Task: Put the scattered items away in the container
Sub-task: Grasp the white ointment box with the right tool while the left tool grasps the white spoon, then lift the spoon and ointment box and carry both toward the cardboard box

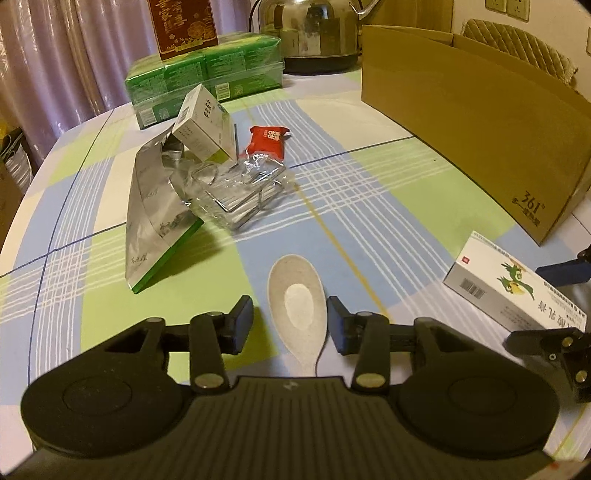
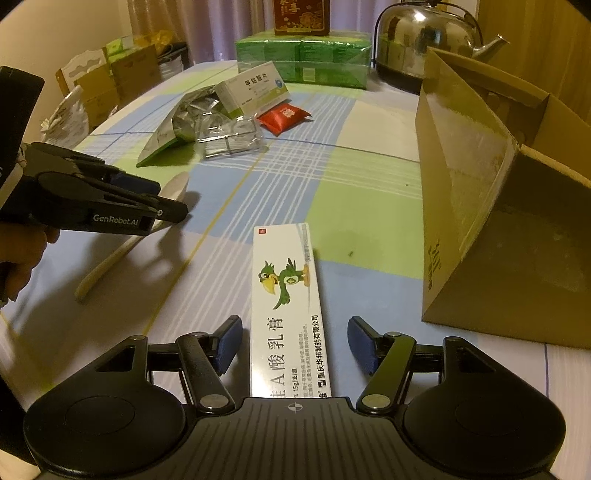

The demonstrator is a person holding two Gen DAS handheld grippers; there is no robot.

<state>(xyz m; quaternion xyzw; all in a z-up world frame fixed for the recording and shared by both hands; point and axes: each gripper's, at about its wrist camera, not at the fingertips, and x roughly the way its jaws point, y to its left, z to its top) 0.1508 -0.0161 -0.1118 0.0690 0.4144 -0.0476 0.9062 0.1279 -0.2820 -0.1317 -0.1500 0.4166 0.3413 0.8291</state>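
Observation:
A pale ceramic spoon (image 1: 297, 308) lies on the checked tablecloth, its bowl between the pads of my open left gripper (image 1: 290, 319), which touches nothing. In the right wrist view the spoon's handle (image 2: 107, 262) sticks out below the left gripper (image 2: 162, 208). A long white ointment box with a green bird (image 2: 286, 295) lies flat between the spread fingers of my open right gripper (image 2: 295, 343). That ointment box (image 1: 509, 284) is also at the right edge of the left wrist view. The open cardboard box (image 2: 480, 229) (image 1: 472, 122) stands to the right.
Mid-table lie a silver foil pouch (image 1: 155, 214), a white medicine box (image 1: 205, 125), a red sachet (image 1: 267, 142) and a crinkled clear wrapper over a wire frame (image 1: 236, 192). Green wrapped packs (image 1: 207, 77) and a steel kettle (image 1: 314, 33) stand at the back.

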